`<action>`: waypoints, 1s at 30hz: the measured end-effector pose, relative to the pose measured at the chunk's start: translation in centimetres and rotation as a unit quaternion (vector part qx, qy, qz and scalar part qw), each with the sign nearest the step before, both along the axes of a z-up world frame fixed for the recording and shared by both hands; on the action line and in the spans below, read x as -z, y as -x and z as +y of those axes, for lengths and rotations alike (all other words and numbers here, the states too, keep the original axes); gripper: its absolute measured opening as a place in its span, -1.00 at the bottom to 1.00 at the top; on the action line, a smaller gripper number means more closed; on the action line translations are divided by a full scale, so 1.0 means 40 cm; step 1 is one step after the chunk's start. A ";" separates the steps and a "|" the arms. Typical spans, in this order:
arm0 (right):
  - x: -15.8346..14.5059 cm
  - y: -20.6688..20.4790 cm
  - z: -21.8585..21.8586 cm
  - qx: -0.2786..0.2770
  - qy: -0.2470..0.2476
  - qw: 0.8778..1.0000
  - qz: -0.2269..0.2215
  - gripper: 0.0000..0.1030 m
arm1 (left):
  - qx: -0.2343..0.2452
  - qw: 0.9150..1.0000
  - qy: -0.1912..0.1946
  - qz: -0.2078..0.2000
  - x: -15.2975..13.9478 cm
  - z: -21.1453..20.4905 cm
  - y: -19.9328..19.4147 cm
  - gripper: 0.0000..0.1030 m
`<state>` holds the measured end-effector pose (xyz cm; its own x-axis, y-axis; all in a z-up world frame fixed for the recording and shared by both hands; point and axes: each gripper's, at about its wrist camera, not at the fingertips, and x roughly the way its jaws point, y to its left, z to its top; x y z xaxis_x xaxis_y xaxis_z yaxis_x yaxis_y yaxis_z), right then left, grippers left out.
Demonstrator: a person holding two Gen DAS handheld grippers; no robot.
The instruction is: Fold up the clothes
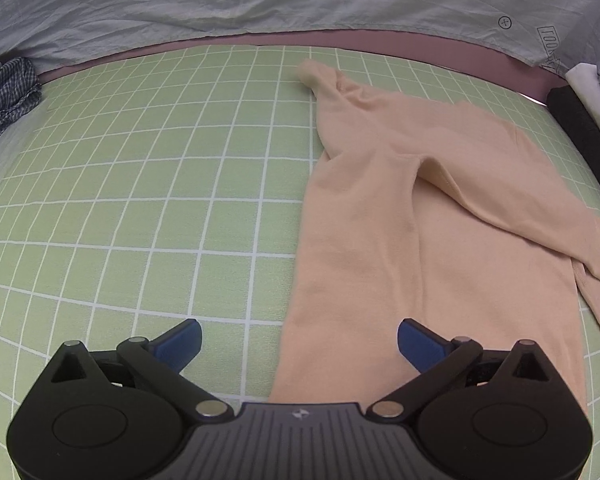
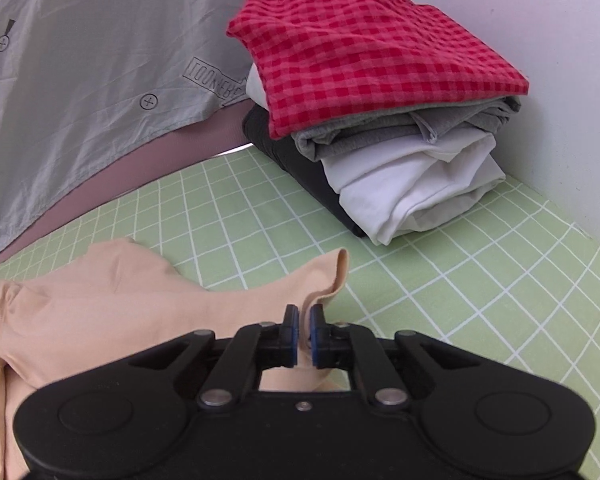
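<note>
While the peach garment (image 1: pixel 440 220) lay spread on the green mat with white grid lines (image 1: pixel 140 184), the left gripper (image 1: pixel 299 344) hung above its near edge with the jaws standing wide apart and nothing between the blue pads (image 1: pixel 180 342). The cloth ran from the bottom of the left wrist view up toward the far side of the mat, with one sleeve folded across the body and its narrow end pointing to the far edge. In the right wrist view the right gripper (image 2: pixel 304 334) was clenched on a fold of the same garment: the two blue pads stood almost together and a thin ridge of peach fabric rose between them, with the hemmed edge curling up just beyond the tips. The rest of the garment trailed away to the left of this gripper and lay flat on the mat. Behind it, near the white wall (image 2: pixel 540 60), there was a stack of folded clothes (image 2: pixel 400 128) (a red checked piece (image 2: pixel 372 52) on top, then grey, white and a dark one at the bottom). A pale grey sheet with small printed marks (image 2: pixel 80 60) covered the area beyond the mat, and a blue checked cloth (image 1: pixel 8 96) lay crumpled at the far left edge of the mat in the left wrist view.
</note>
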<state>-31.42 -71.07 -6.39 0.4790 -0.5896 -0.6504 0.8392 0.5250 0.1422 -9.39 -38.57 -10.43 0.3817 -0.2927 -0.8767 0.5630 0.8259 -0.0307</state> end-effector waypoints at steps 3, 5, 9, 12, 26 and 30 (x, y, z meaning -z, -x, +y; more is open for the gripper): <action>-0.035 -0.013 0.067 -0.030 0.014 0.999 -0.011 -0.89 | 0.005 1.000 0.002 -0.004 -0.019 0.036 0.018 0.99; -0.054 -0.025 0.122 -0.054 0.024 0.998 -0.015 -0.89 | 0.009 1.000 0.004 -0.004 -0.027 0.062 0.037 0.99; -0.064 -0.045 0.249 -0.105 0.027 0.994 -0.016 -0.90 | 0.024 1.000 0.002 0.000 -0.036 0.111 0.075 0.99; -0.060 -0.058 0.342 -0.141 0.021 0.990 -0.014 -0.90 | 0.040 0.999 -0.004 0.005 -0.034 0.139 0.106 0.99; 0.016 -0.031 0.555 -0.219 -0.028 0.975 0.027 -0.96 | 0.072 0.997 -0.018 0.012 -0.034 0.199 0.218 0.99; 0.025 -0.024 0.554 -0.237 -0.050 0.970 0.028 -0.94 | 0.077 0.996 -0.040 0.018 -0.017 0.172 0.231 0.99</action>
<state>-30.46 -48.89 -7.40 0.6430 -0.2438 -0.7260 0.5141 0.8401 0.1732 -18.63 -31.71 -9.76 0.3061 -0.2743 -0.9116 0.6828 0.7305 0.0094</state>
